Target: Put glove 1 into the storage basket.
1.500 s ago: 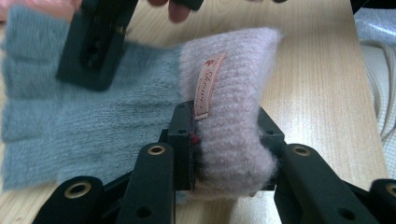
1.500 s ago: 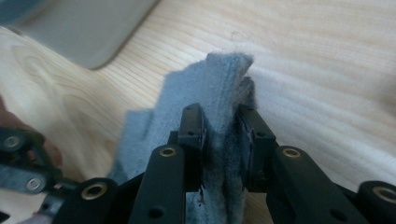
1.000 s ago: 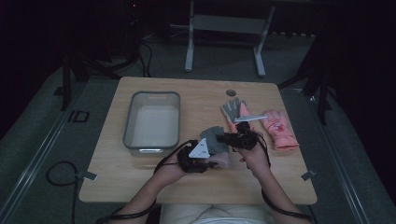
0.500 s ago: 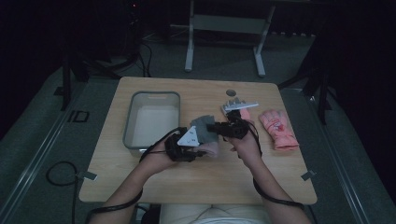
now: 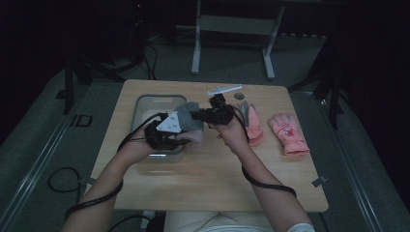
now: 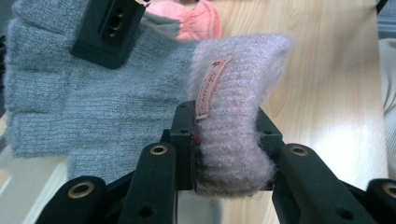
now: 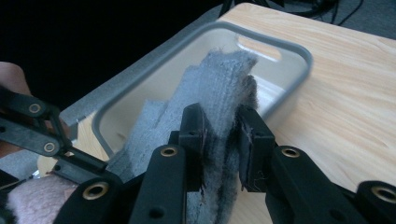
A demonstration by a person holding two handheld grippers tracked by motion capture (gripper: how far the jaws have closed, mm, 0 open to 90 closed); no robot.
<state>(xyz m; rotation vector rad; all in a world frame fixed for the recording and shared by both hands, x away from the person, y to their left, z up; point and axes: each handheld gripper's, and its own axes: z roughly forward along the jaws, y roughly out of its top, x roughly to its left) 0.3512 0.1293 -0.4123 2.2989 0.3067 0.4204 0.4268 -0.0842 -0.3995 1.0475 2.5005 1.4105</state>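
A grey knit glove (image 5: 187, 117) with a fluffy pink cuff (image 6: 233, 116) hangs stretched between my two grippers, over the right rim of the grey tray (image 5: 152, 100). My left gripper (image 5: 167, 131) (image 6: 225, 140) is shut on the cuff, where a small label shows. My right gripper (image 5: 209, 115) (image 7: 219, 135) is shut on the glove's grey finger end (image 7: 219, 84); one of its jaws reaches into the left gripper view at the top left. In the right gripper view the tray (image 7: 299, 51) lies just behind the glove.
Two pink gloves lie on the right side of the wooden table: one (image 5: 255, 126) close to my right hand, one (image 5: 288, 134) farther right. A white strip (image 5: 225, 89) and a small dark round thing (image 5: 238, 96) lie near the back edge.
Both grippers have risen and moved left together with the grey glove, from beside the pink gloves to over the tray's right rim. The grips have not changed.
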